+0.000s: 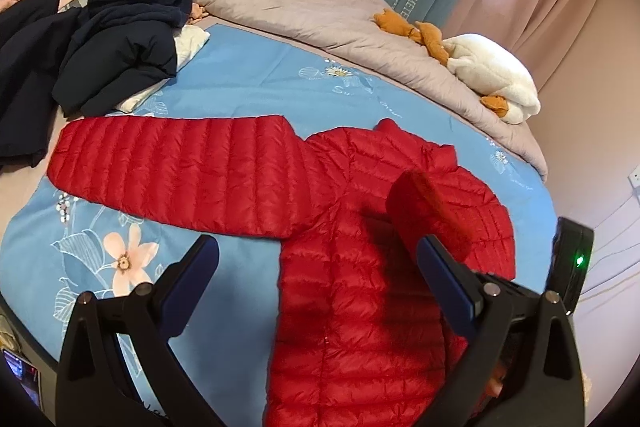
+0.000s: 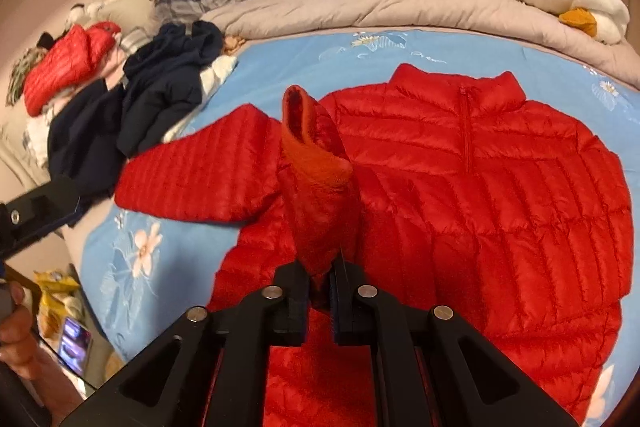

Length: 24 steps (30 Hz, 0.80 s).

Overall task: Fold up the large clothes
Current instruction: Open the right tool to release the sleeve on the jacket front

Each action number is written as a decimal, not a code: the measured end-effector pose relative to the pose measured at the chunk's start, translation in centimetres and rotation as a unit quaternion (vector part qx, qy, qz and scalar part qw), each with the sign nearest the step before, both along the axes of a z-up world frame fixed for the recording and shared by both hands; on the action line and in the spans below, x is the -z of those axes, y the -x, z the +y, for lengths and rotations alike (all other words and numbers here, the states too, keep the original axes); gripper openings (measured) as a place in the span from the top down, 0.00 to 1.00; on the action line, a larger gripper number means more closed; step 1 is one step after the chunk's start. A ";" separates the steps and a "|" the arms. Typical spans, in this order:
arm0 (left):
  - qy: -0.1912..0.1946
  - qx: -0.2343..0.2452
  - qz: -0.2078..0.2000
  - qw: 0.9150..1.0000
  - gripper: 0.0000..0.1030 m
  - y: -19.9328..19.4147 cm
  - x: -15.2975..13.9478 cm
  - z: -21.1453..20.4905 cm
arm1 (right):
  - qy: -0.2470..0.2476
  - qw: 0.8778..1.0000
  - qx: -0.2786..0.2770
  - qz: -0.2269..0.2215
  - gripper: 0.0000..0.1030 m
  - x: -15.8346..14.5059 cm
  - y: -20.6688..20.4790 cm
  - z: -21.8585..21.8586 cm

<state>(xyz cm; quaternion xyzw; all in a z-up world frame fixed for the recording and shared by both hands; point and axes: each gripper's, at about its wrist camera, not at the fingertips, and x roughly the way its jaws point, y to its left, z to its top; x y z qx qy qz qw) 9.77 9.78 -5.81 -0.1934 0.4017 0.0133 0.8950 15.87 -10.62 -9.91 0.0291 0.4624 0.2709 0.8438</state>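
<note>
Red quilted jacket flat, front up, on blue bedsheet. Right gripper jaws clamped on sleeve cuff, raised above jacket chest. Left gripper jaws wide apart, empty, above jacket. Advice: lay sleeve straight across chest, release once flat; then far sleeve.

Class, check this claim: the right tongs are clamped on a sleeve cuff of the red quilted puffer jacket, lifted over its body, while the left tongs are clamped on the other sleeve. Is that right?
Not quite. The left tongs are open and hold nothing, as the left wrist view shows; the other sleeve lies flat on the bed. The right tongs do clamp a sleeve cuff of the red quilted puffer jacket.
</note>
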 end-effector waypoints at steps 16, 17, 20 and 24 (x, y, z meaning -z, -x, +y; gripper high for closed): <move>0.025 0.023 0.022 0.999 0.04 -2.1 3.6 -0.8 | -0.045 0.997 0.036 -0.047 0.40 -3.4 2.6 -4.5; 0.027 0.027 0.022 0.999 0.05 -2.4 4.0 -1.1 | -0.046 0.996 0.047 -0.054 0.39 -3.7 2.9 -5.1; 0.034 0.038 0.025 0.998 0.07 -3.4 5.0 -1.9 | -0.047 0.994 0.080 -0.065 0.37 -4.2 3.4 -7.3; 0.042 0.045 0.044 0.997 0.10 -4.9 7.1 -2.9 | -0.048 0.989 0.122 -0.070 0.35 -4.0 4.0 -9.8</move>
